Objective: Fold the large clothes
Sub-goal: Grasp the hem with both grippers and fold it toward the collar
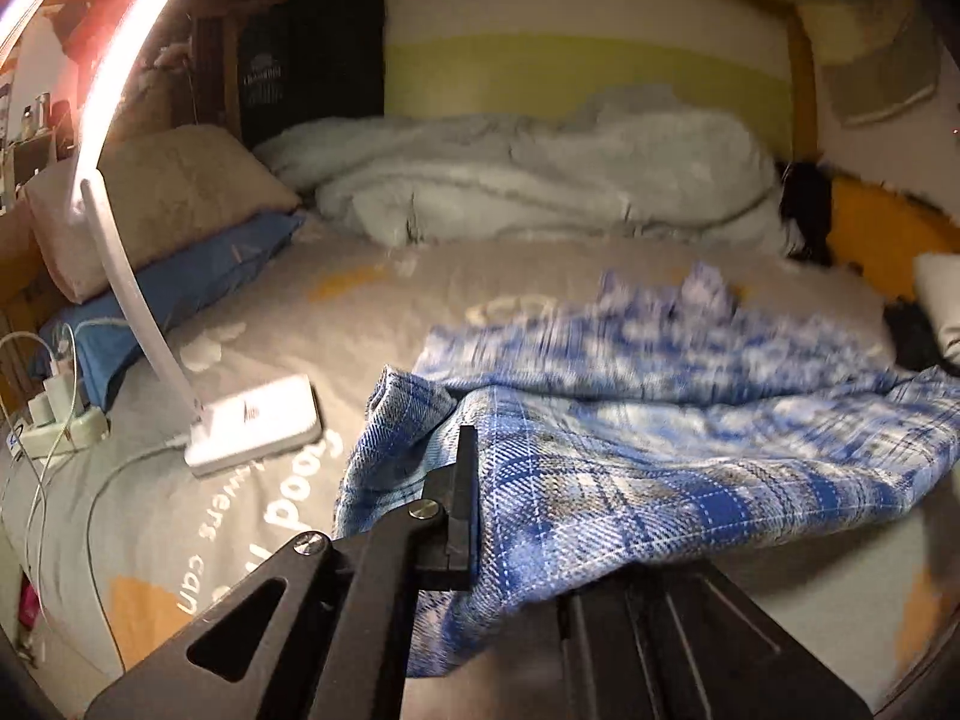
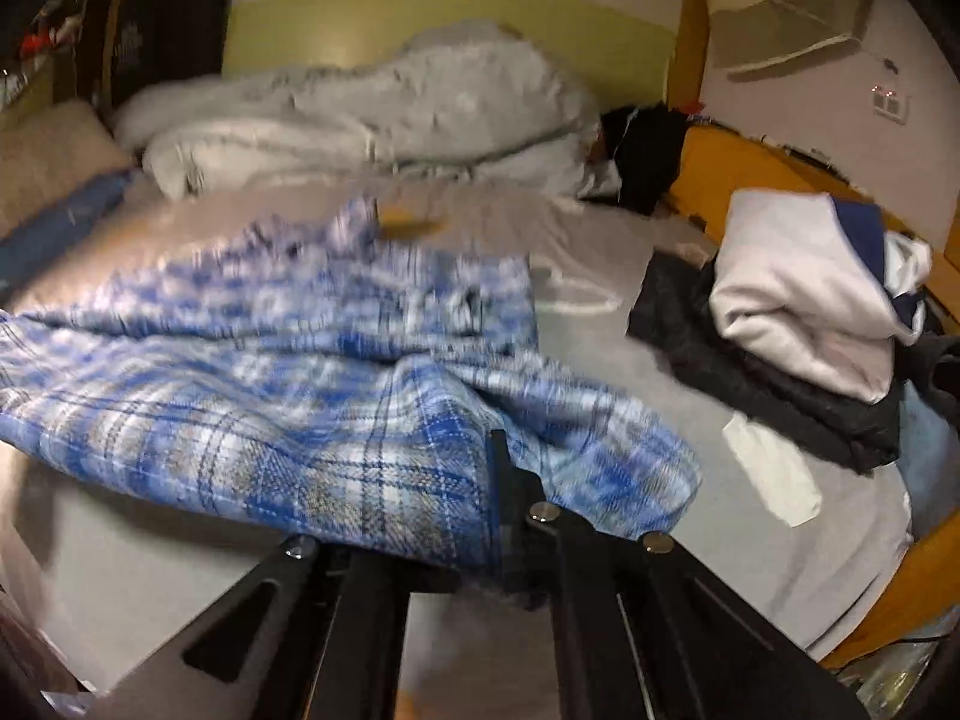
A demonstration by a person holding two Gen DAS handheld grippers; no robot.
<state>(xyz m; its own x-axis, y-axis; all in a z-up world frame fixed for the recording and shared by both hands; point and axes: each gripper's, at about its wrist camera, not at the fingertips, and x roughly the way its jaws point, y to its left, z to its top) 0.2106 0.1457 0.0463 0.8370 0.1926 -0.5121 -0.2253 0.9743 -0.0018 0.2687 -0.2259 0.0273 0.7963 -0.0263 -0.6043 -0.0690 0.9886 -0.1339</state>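
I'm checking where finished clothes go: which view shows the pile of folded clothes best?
The right wrist view: the pile of folded clothes lies whole on the bed, white on top of dark. The left wrist view shows only a white and dark sliver of it at the right edge.

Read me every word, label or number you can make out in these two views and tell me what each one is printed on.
"Good", white letters seen upside down on the grey bed sheet.
"can", smaller white print on the same sheet; the word beside it is only partly readable.
White print on the black bag by the wall: too small and blurred to read.
Mark on the white lamp base: too small to read.
Right wrist view: nothing readable.
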